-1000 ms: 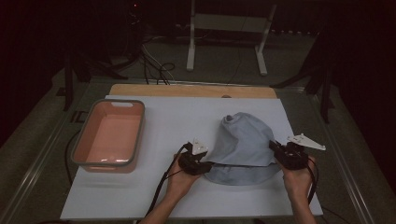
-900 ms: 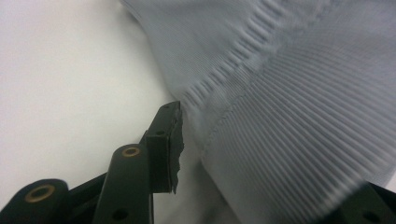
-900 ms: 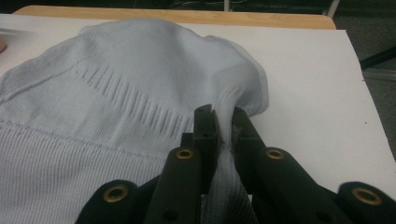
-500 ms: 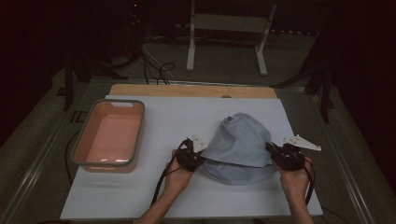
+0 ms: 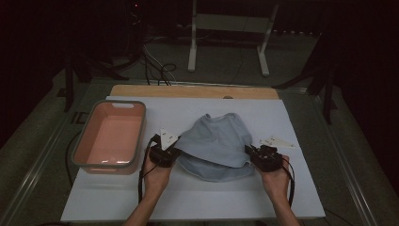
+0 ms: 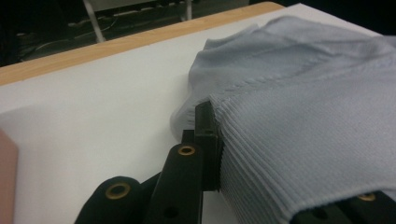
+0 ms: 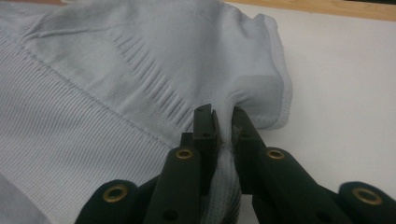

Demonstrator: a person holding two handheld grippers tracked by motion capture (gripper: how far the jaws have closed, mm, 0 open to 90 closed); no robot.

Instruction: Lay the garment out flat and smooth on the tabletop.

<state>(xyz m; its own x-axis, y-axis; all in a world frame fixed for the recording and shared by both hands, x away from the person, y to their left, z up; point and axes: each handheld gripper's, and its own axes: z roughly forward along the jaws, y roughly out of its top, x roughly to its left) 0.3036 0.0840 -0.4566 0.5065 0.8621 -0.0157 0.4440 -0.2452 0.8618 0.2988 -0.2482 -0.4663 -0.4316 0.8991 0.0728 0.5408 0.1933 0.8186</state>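
A light blue knit garment [image 5: 214,146] lies bunched on the white table top [image 5: 306,188], its near edge raised between my two grippers. My left gripper [image 5: 175,151] is shut on the garment's left edge. In the left gripper view the ribbed hem [image 6: 280,154] is clamped in the left gripper [image 6: 219,140] and drapes over the far jaw. My right gripper [image 5: 251,154] is shut on the right edge. In the right gripper view a fold of the knit [image 7: 140,74] is pinched in the right gripper [image 7: 224,128].
A pink plastic tub [image 5: 110,136] with a grey rim stands at the left, close to my left hand. A wooden strip [image 5: 193,91] runs along the table's far edge. Beyond it stand a white frame [image 5: 226,42] and loose cables [image 5: 155,66] on the dark floor.
Both hands have moved to the left, and the garment has been dragged that way toward the tub. Its near edge now hangs stretched between the grippers.
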